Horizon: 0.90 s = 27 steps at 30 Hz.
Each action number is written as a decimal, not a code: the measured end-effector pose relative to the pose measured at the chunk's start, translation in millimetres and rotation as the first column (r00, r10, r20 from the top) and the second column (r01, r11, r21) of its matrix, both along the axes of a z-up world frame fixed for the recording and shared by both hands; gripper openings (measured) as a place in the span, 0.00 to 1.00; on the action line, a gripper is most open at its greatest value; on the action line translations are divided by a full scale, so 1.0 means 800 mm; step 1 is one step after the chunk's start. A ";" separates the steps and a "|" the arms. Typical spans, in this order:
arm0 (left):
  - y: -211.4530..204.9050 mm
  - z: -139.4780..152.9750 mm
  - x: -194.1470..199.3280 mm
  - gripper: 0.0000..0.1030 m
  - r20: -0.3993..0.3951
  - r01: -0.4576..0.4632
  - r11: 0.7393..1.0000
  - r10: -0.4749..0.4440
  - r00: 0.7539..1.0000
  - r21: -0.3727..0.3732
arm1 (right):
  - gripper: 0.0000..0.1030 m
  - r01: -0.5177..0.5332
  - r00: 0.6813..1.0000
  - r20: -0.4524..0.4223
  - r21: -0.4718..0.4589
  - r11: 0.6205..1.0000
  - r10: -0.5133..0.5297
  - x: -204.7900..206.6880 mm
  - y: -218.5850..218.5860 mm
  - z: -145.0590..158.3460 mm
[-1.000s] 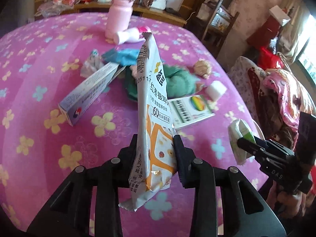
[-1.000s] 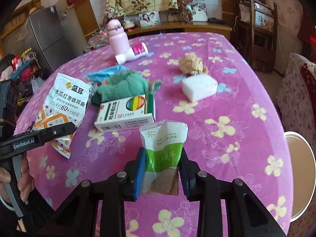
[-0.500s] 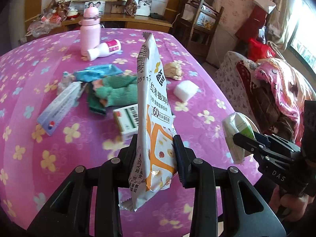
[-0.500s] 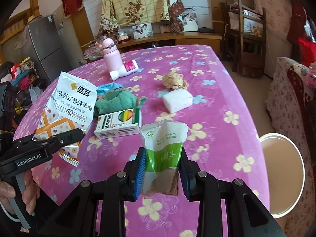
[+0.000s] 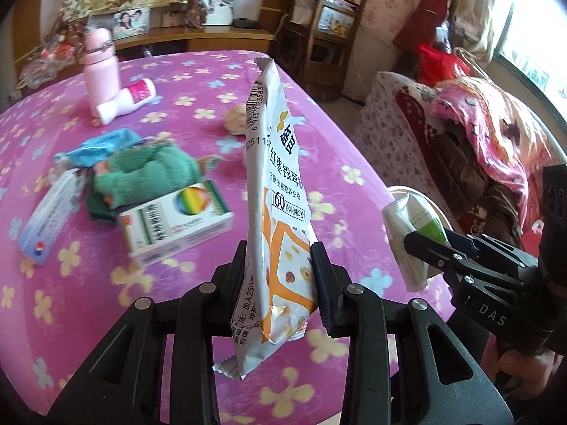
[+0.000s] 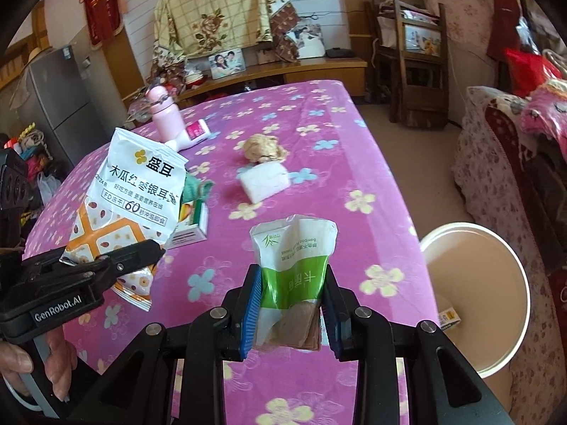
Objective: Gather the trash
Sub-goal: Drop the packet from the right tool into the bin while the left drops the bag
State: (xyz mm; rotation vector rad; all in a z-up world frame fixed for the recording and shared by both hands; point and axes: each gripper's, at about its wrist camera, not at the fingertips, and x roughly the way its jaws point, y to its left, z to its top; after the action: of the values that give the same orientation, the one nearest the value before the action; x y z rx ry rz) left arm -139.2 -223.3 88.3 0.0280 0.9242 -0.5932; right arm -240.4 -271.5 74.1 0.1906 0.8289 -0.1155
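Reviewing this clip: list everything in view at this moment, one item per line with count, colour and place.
snack packet: 1, white and orange, held upright in the left gripper
tissue pack: 1, white and green, held in the right gripper
bin: 1, white rim with tan inside, on the floor at the table's right edge
medicine box: 1, white with green and a rainbow mark, on the table
flat box: 1, pale blue-white, left on the table
cloth: 1, green, behind the medicine box
wrapper: 1, blue, beside the cloth
bottle: 1, pink, upright, far end
tube: 1, white and pink, lying by the bottle
paper ball: 1, tan, mid table
sponge: 1, white, beside the paper ball
table: 1, purple flowered cover
left gripper: 1, black, shut
right gripper: 1, black with blue pads, shut
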 end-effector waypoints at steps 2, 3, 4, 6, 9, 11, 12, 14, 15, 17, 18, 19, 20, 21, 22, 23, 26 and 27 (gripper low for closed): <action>-0.015 -0.001 -0.002 0.30 -0.001 0.024 1.000 -0.024 1.000 -0.001 | 0.30 0.016 1.000 0.001 0.004 1.000 -0.016 -0.004 -0.010 0.000; -0.022 -0.001 -0.003 0.30 -0.002 0.037 0.999 -0.037 0.999 -0.002 | 0.30 0.028 1.000 0.001 0.006 1.000 -0.028 -0.007 -0.017 -0.001; -0.027 -0.001 -0.004 0.30 -0.003 0.045 0.999 -0.045 0.999 -0.002 | 0.30 0.037 0.999 -0.001 0.008 0.999 -0.037 -0.010 -0.022 -0.002; -0.043 -0.002 -0.004 0.30 -0.008 0.067 0.998 -0.067 0.998 -0.002 | 0.30 0.057 0.998 -0.004 0.014 0.998 -0.057 -0.014 -0.034 -0.003; -0.066 -0.005 -0.005 0.30 -0.016 0.098 0.995 -0.098 0.995 -0.001 | 0.30 0.090 0.996 -0.005 0.020 0.996 -0.090 -0.022 -0.053 -0.005; -0.084 -0.009 -0.006 0.30 -0.025 0.120 0.993 -0.120 0.992 0.001 | 0.30 0.112 0.994 -0.006 0.024 0.993 -0.112 -0.028 -0.066 -0.005; -0.091 -0.010 -0.007 0.30 -0.029 0.128 0.992 -0.128 0.991 0.001 | 0.30 0.122 0.993 -0.007 0.025 0.992 -0.122 -0.032 -0.072 -0.005; -0.111 -0.013 -0.008 0.30 -0.037 0.149 0.989 -0.149 0.988 0.003 | 0.30 0.149 0.989 -0.013 0.028 0.988 -0.148 -0.039 -0.087 -0.007; -0.116 -0.013 -0.009 0.31 -0.038 0.155 0.988 -0.155 0.987 0.003 | 0.30 0.162 0.987 -0.015 0.029 0.986 -0.162 -0.042 -0.095 -0.008; -0.134 -0.015 -0.011 0.31 -0.040 0.174 0.985 -0.173 0.984 0.007 | 0.30 0.190 0.982 -0.021 0.036 0.981 -0.189 -0.049 -0.111 -0.010; -0.138 -0.016 -0.011 0.31 -0.041 0.178 0.984 -0.178 0.983 0.008 | 0.30 0.201 0.979 -0.024 0.039 0.979 -0.201 -0.052 -0.118 -0.012; -0.148 -0.017 -0.011 0.31 -0.044 0.187 0.982 -0.187 0.981 0.009 | 0.30 0.211 0.977 -0.027 0.042 0.977 -0.210 -0.055 -0.125 -0.013; -0.155 -0.018 -0.012 0.30 -0.047 0.193 0.981 -0.193 0.980 0.010 | 0.30 0.222 0.975 -0.030 0.045 0.974 -0.220 -0.058 -0.132 -0.013; -0.162 -0.019 -0.012 0.30 -0.051 0.199 0.980 -0.198 0.979 0.011 | 0.30 0.235 0.972 -0.035 0.047 0.971 -0.233 -0.061 -0.141 -0.015; -0.167 -0.021 -0.012 0.30 -0.053 0.203 0.979 -0.202 0.978 0.012 | 0.30 0.243 0.970 -0.037 0.048 0.969 -0.242 -0.063 -0.146 -0.017; -0.175 -0.023 -0.012 0.31 -0.056 0.209 0.978 -0.208 0.977 0.012 | 0.30 0.255 0.967 -0.042 0.050 0.966 -0.253 -0.066 -0.153 -0.018; -0.193 -0.027 -0.013 0.31 -0.067 0.223 0.975 -0.222 0.973 0.011 | 0.30 0.281 0.959 -0.057 0.049 0.958 -0.279 -0.074 -0.169 -0.023; -0.200 -0.028 -0.013 0.31 -0.070 0.229 0.973 -0.227 0.971 0.012 | 0.30 0.288 0.957 -0.060 0.048 0.956 -0.285 -0.076 -0.172 -0.023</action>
State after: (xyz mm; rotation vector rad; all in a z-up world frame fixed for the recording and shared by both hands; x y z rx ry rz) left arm -149.9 -383.1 65.6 0.1342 1.0011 -0.8022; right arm -301.0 -409.3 55.3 0.3624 0.8533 -0.3718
